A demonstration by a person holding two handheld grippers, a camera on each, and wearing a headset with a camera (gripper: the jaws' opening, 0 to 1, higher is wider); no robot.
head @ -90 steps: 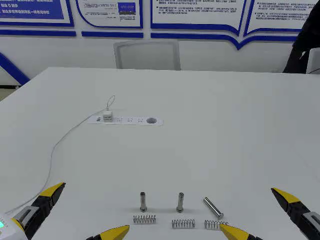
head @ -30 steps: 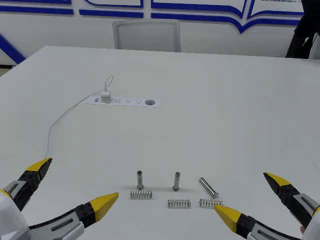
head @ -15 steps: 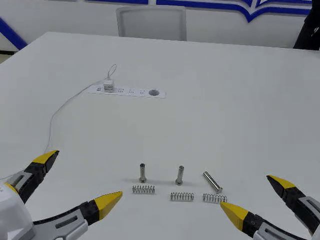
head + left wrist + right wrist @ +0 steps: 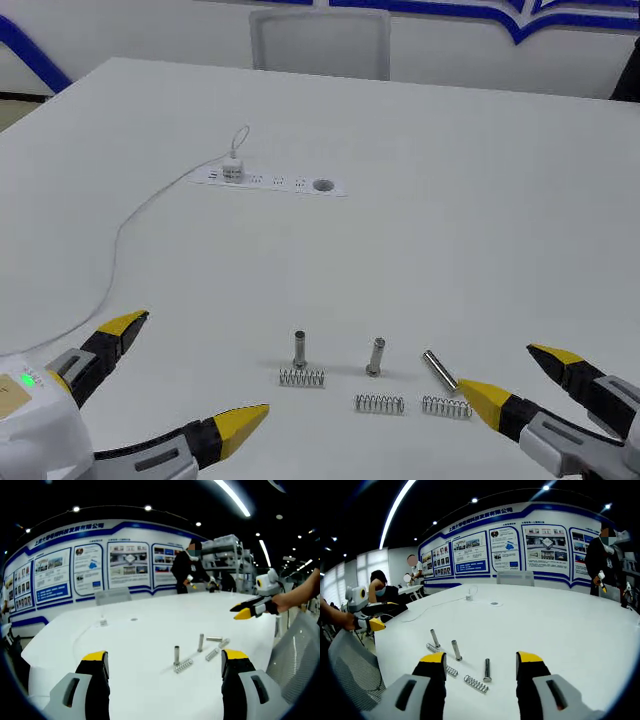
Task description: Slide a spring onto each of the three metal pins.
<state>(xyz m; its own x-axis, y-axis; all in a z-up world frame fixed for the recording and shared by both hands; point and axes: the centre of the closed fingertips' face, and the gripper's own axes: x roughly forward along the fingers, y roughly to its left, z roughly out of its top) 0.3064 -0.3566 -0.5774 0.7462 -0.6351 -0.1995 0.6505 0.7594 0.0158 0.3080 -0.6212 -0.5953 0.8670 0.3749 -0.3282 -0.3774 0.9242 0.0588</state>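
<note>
Three short metal pins sit near the table's front edge. The left pin and the middle pin stand upright, while the right pin lies flat. A small spring lies in front of each: left spring, middle spring, right spring. My left gripper is open, left of the row and empty. My right gripper is open too, its near tip just right of the right spring. From the left gripper the pins lie ahead; the right gripper faces the lying pin.
A white power strip with a plugged-in charger and a thin cable lies mid-table on the left. A grey chair stands behind the far edge. People stand in the background. The white table stretches wide beyond the parts.
The head camera has tilted down and shifted. Both grippers have come further up into view, and the right one's near tip is closer to the right spring. Pins and springs lie as before.
</note>
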